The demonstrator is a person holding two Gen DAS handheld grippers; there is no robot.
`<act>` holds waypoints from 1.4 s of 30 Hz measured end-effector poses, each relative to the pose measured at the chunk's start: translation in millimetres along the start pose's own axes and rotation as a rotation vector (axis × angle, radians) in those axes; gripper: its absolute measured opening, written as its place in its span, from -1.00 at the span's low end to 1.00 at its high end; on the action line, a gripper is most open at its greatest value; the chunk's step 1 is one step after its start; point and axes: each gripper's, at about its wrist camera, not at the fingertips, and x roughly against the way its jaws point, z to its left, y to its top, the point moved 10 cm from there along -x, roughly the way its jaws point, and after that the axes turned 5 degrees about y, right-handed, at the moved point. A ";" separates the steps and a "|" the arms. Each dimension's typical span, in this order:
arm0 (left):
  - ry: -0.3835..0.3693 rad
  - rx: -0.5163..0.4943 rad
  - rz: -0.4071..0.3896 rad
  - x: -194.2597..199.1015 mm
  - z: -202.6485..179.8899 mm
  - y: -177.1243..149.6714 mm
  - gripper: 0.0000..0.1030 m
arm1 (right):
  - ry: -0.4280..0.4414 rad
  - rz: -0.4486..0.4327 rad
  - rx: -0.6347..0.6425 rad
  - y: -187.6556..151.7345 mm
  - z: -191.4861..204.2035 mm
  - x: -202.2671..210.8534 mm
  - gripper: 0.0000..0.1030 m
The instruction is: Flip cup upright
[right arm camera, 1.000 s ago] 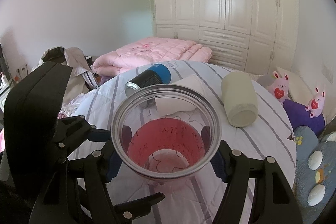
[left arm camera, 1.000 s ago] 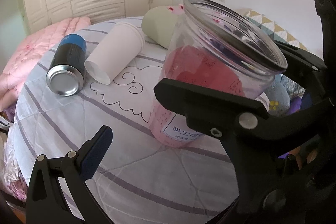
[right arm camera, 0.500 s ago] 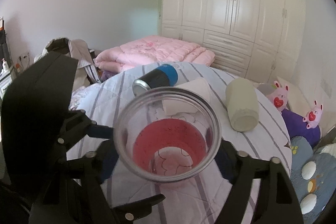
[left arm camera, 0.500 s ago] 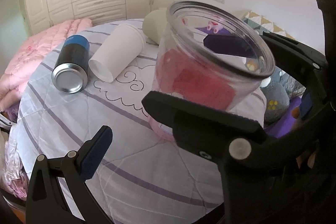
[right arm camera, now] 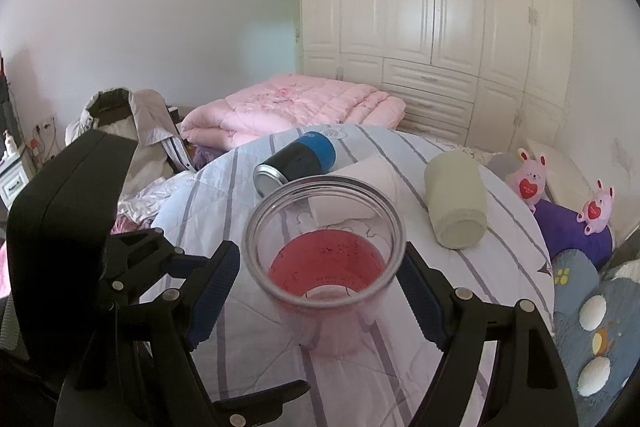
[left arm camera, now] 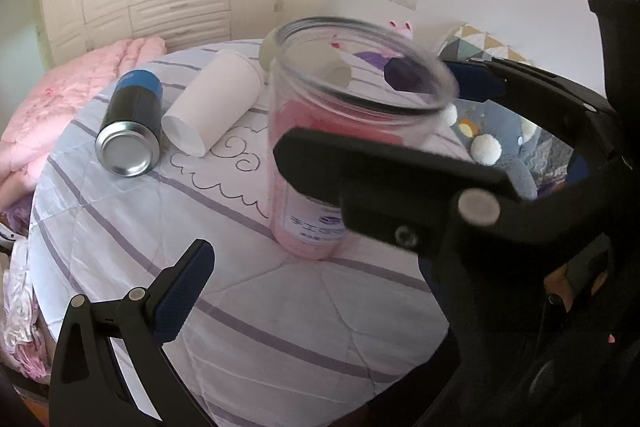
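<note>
A clear plastic jar (right arm camera: 326, 259) with a pink bottom stands upright on the striped bedcloth (right arm camera: 256, 343). It also shows in the left wrist view (left arm camera: 340, 147). My right gripper (right arm camera: 320, 291) is open; its fingers stand on either side of the jar, a little apart from its wall. In the left wrist view the right gripper's black fingers (left arm camera: 384, 179) cross in front of the jar. My left gripper is open; only its left finger (left arm camera: 182, 287) shows, low and left of the jar, holding nothing.
A white paper cup (left arm camera: 212, 107), a black and blue can (left arm camera: 132, 123) and a pale green cup (right arm camera: 456, 203) lie on their sides behind the jar. Plush toys (right arm camera: 560, 195) sit to the right. A pink quilt (right arm camera: 296, 107) and wardrobes (right arm camera: 440, 7) are behind.
My right gripper has opened and drawn back from the jar, which now stands free on the cloth. My left gripper has pulled back and up a little.
</note>
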 end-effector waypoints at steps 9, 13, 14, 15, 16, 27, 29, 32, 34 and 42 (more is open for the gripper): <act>-0.023 -0.007 0.008 7.0 -8.7 -2.0 1.00 | -0.006 0.003 -0.013 2.0 -5.2 5.6 0.57; -0.024 -0.012 0.009 9.5 -11.3 -0.3 1.00 | -0.007 0.004 -0.014 1.9 -5.8 8.2 0.57; -0.029 -0.014 0.007 10.7 -12.3 0.5 1.00 | -0.014 0.010 -0.017 2.2 -6.5 9.2 0.57; -0.034 -0.019 0.002 13.1 -14.2 1.8 1.00 | -0.019 0.020 -0.020 2.9 -7.5 10.8 0.57; -0.038 -0.026 -0.006 15.6 -15.7 3.5 1.00 | -0.020 0.023 -0.021 3.8 -7.8 12.1 0.57; -0.014 -0.129 -0.108 65.2 -24.0 32.5 1.00 | 0.016 0.112 -0.072 23.3 -19.5 43.1 0.57; 0.019 -0.131 -0.092 67.8 -21.8 34.6 1.00 | 0.003 0.130 -0.089 27.2 -25.3 49.3 0.57; 0.067 -0.126 -0.078 67.8 -18.4 36.5 1.00 | -0.027 0.147 -0.094 32.8 -33.2 59.9 0.57; 0.099 -0.103 -0.078 70.4 -12.2 36.9 1.00 | -0.063 0.165 -0.089 35.3 -39.5 65.8 0.57; 0.191 0.004 -0.100 78.5 9.0 47.7 1.00 | -0.187 0.178 -0.110 34.5 -61.2 78.2 0.57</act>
